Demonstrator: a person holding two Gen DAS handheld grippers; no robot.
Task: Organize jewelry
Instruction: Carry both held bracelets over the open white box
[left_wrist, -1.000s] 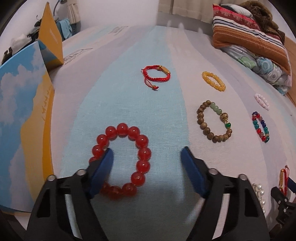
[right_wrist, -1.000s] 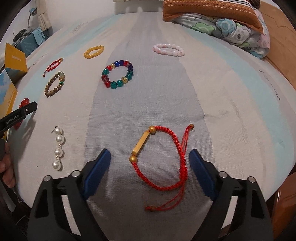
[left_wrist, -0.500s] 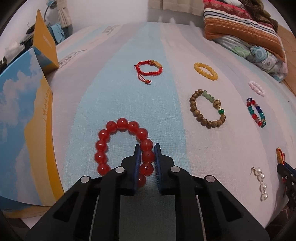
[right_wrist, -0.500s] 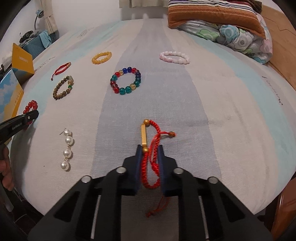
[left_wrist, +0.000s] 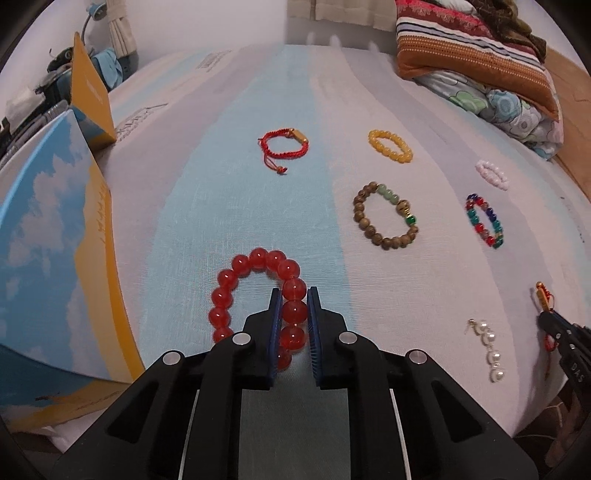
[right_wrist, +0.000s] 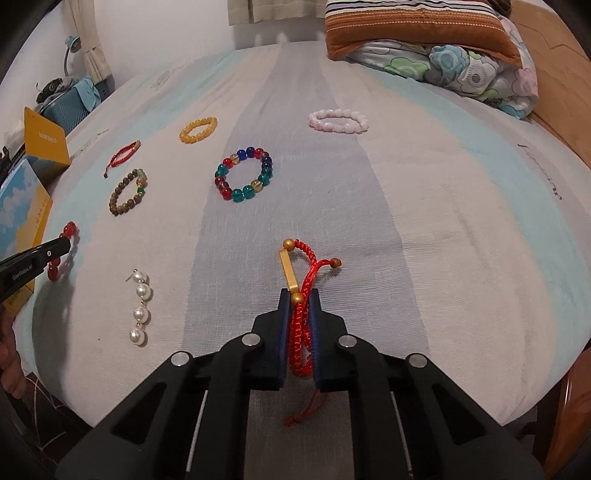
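Note:
My left gripper (left_wrist: 294, 295) is shut on the right side of a red bead bracelet (left_wrist: 236, 280) that lies on the striped bed sheet (left_wrist: 240, 206). My right gripper (right_wrist: 298, 297) is shut on a red cord bracelet with a gold bar (right_wrist: 300, 280), squeezed flat between the pads. Further bracelets lie on the sheet: another red cord one (left_wrist: 283, 144), a yellow one (left_wrist: 389, 146), a brown wooden one (left_wrist: 384, 215), a multicolour glass one (right_wrist: 243, 179) and a pink one (right_wrist: 339, 121). A pearl earring (right_wrist: 139, 308) lies at the near left.
A blue and yellow box (left_wrist: 48, 236) with an open lid stands at the left edge of the bed. Pillows and a folded quilt (left_wrist: 476, 70) lie at the far right. The bed's near edge is just below both grippers.
Both grippers have gone from wide open a second ago to shut, the left on the red bead bracelet and the right on the red cord bracelet, whose loop was squeezed narrow.

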